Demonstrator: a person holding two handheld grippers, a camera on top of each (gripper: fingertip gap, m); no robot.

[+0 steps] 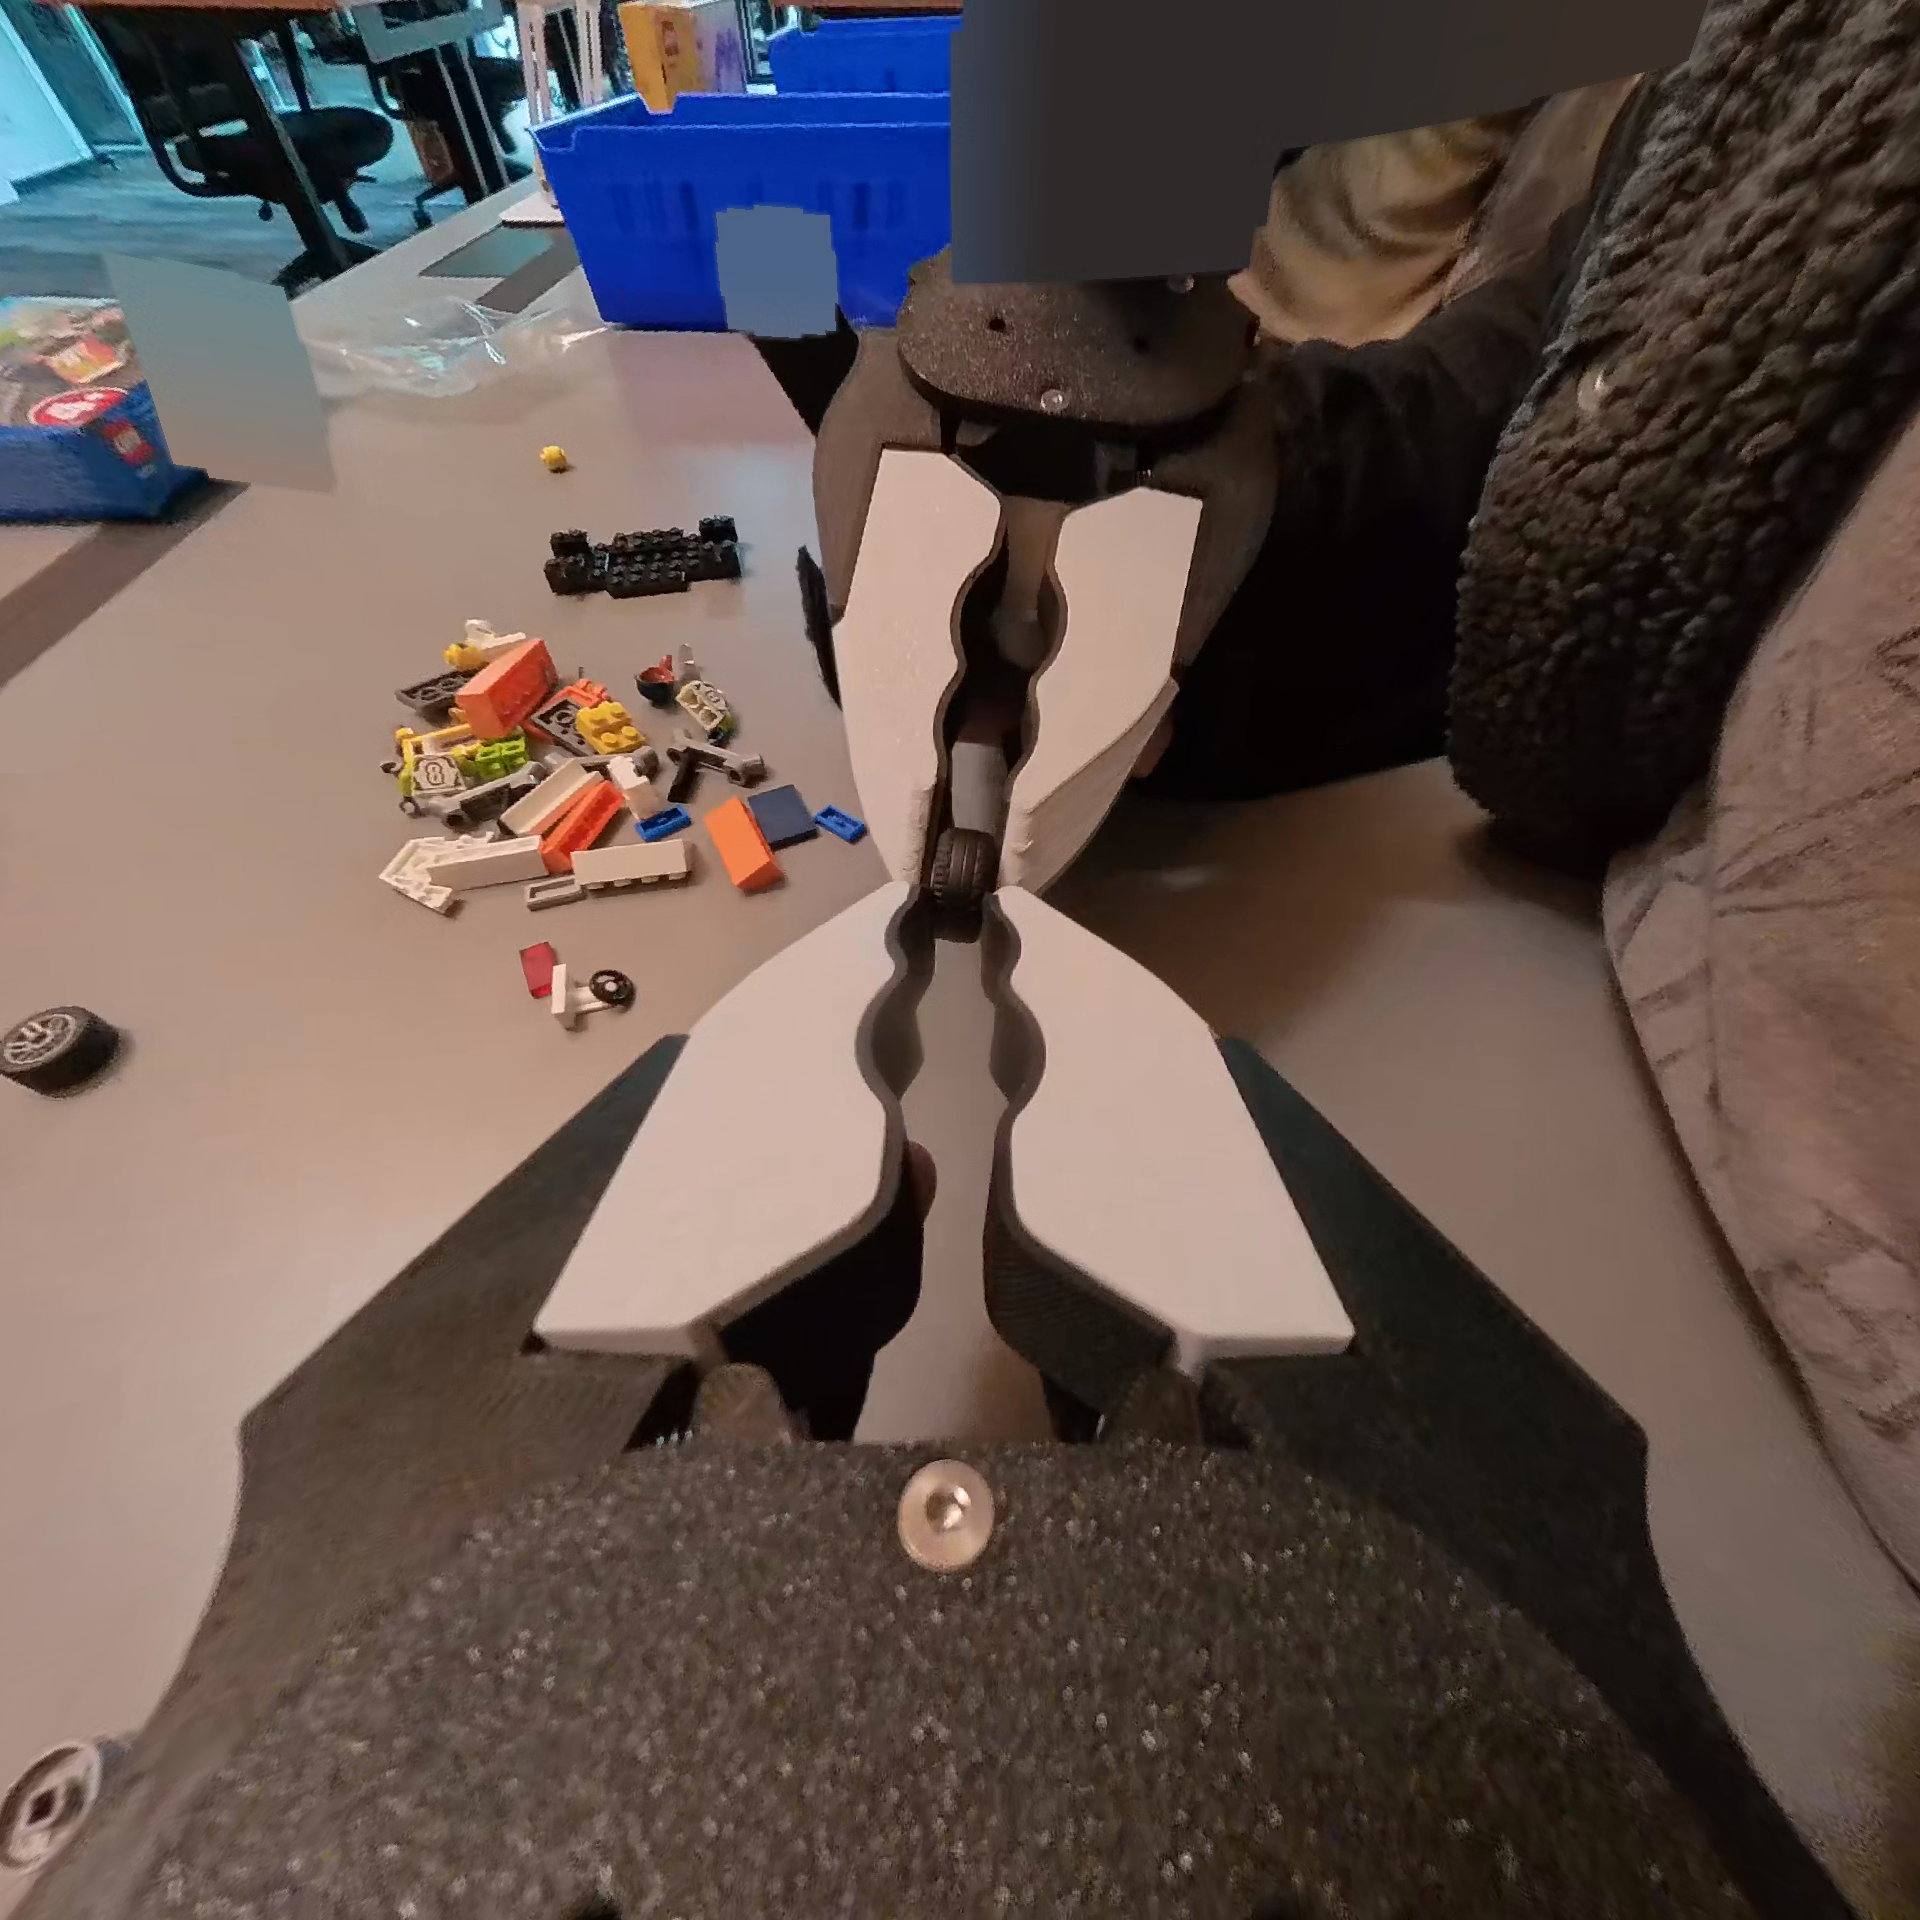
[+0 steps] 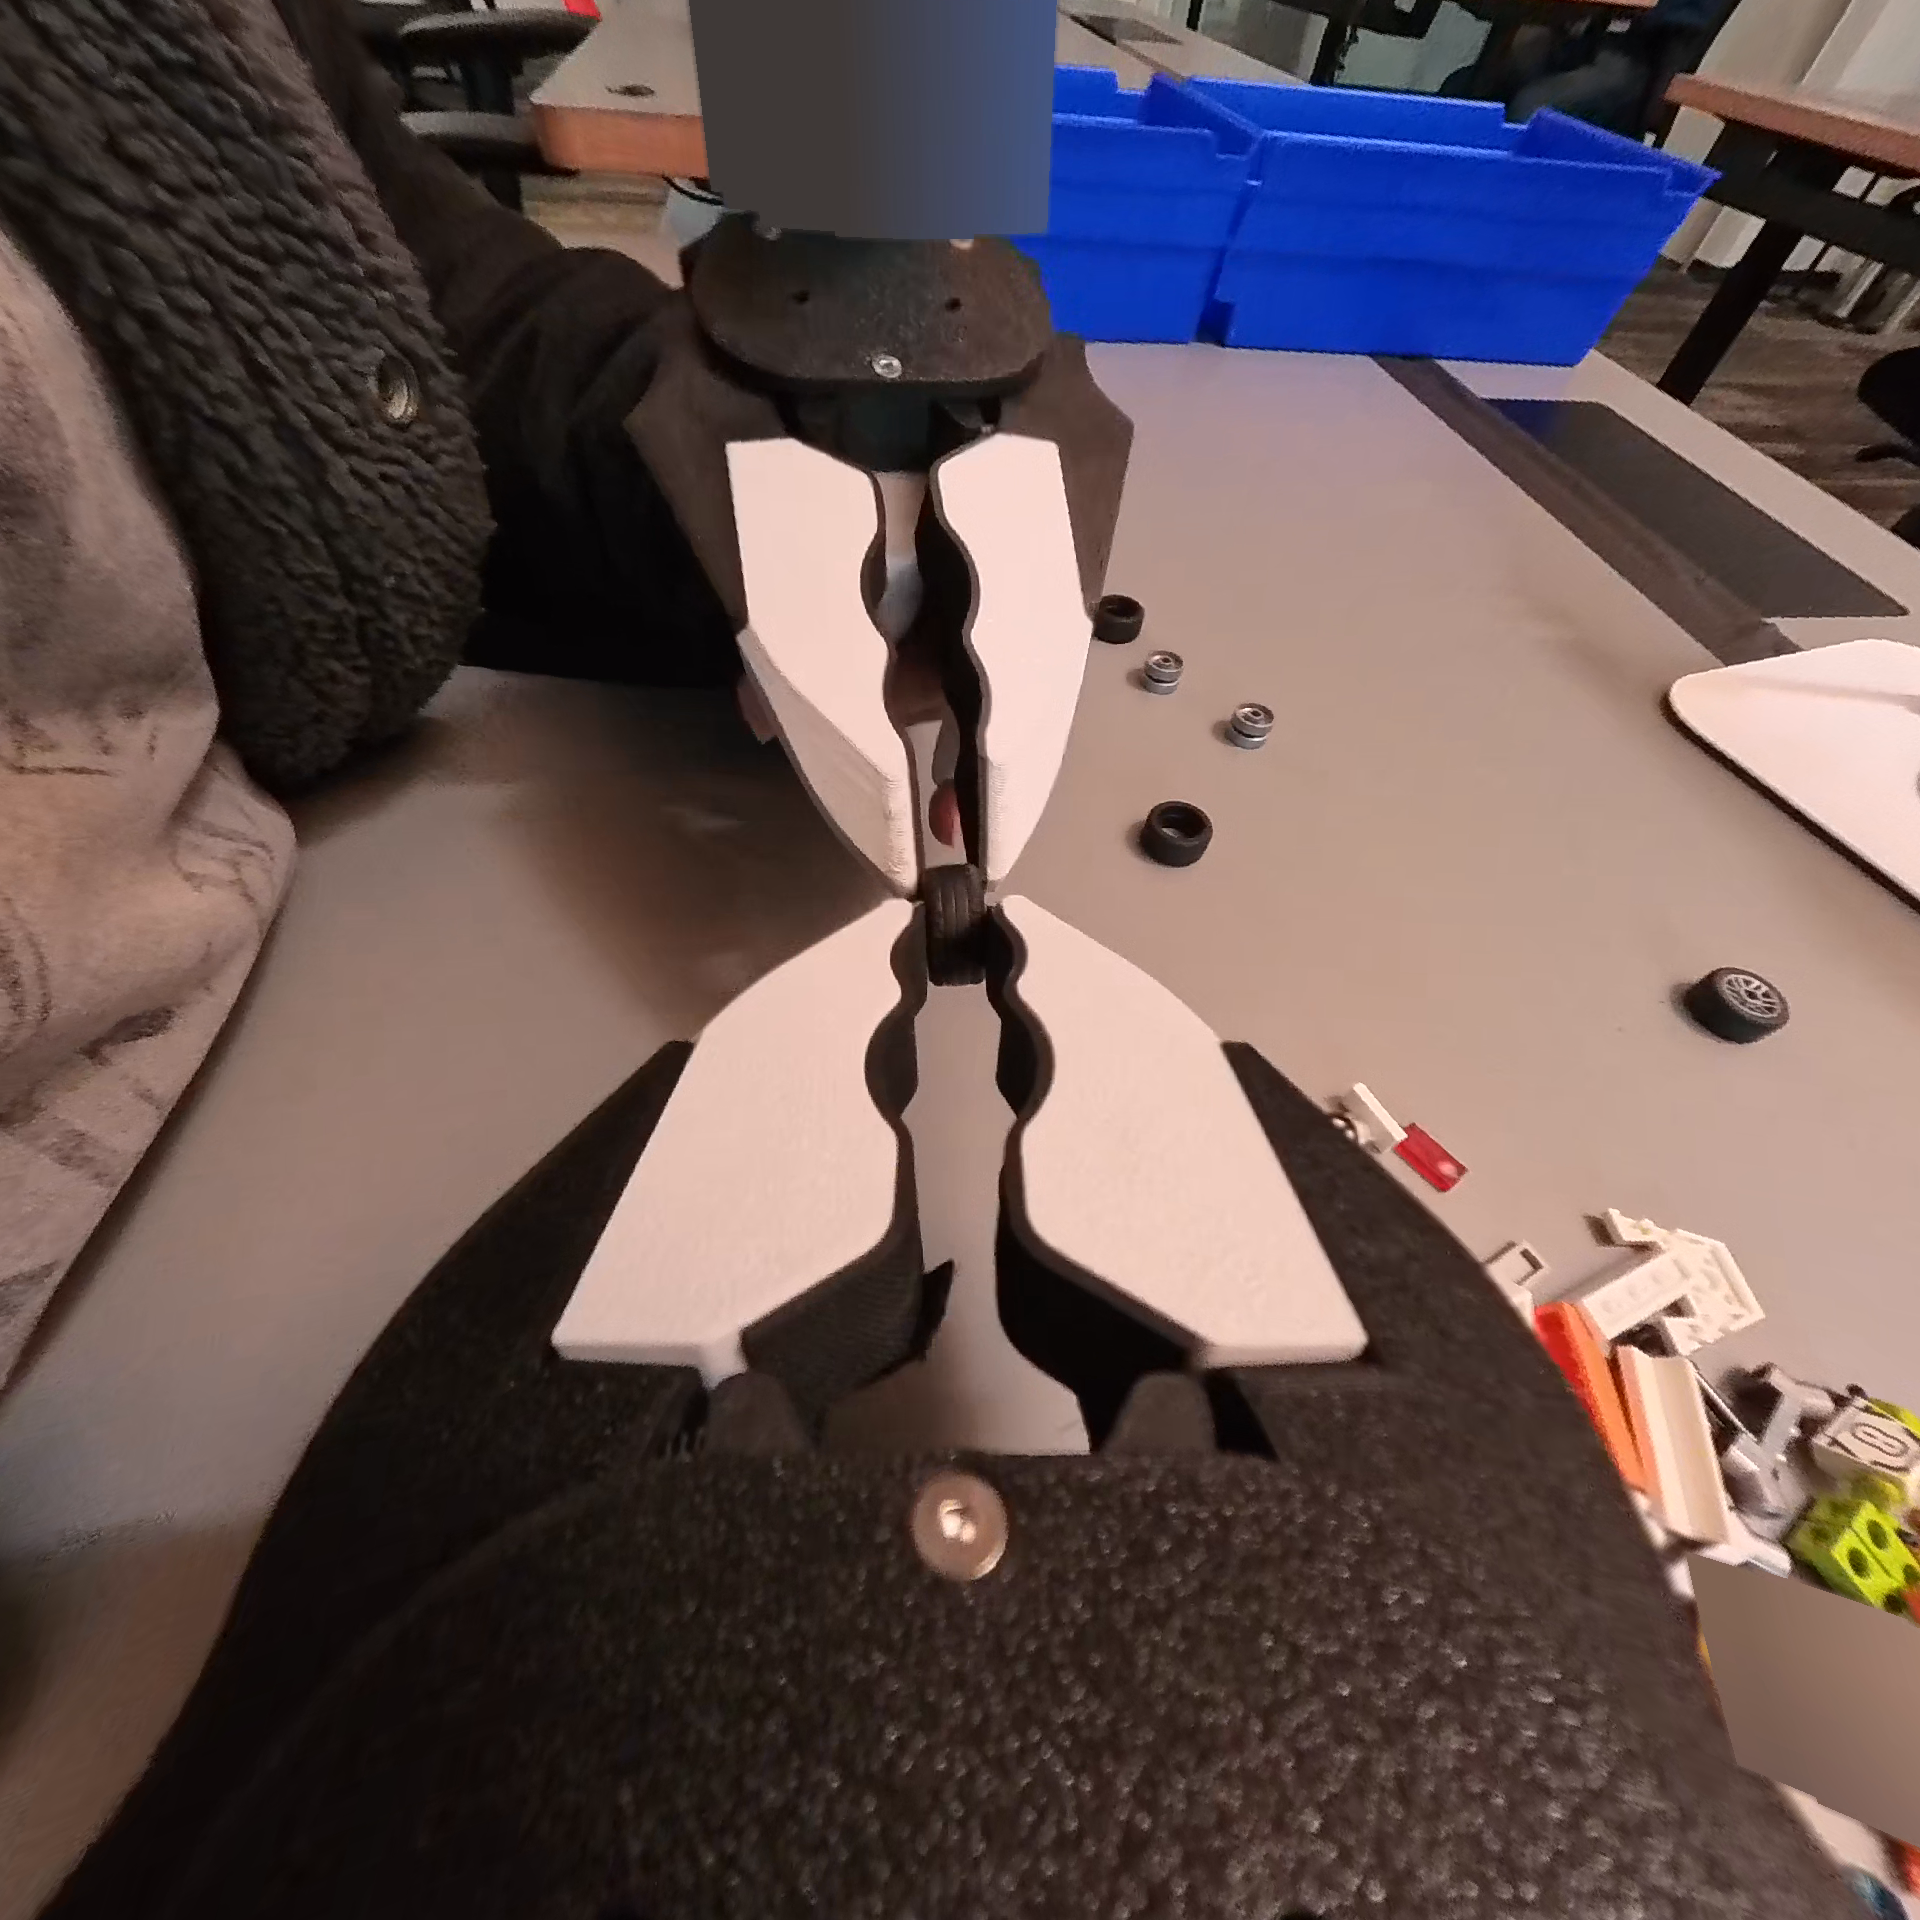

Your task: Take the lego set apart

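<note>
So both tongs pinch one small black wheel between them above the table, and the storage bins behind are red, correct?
Not quite: the storage bins are blue, as the right wrist view shows. The rest holds: left tongs and right tongs pinch one small black wheel above the table.

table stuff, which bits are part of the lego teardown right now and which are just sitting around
In the job:
- small black wheel, pinched between the left gripper and right gripper
- loose brick pile
- black chassis piece
- removed tyres and grey rims

Lying about:
- blue bins
- set box
- clear plastic bag
</note>
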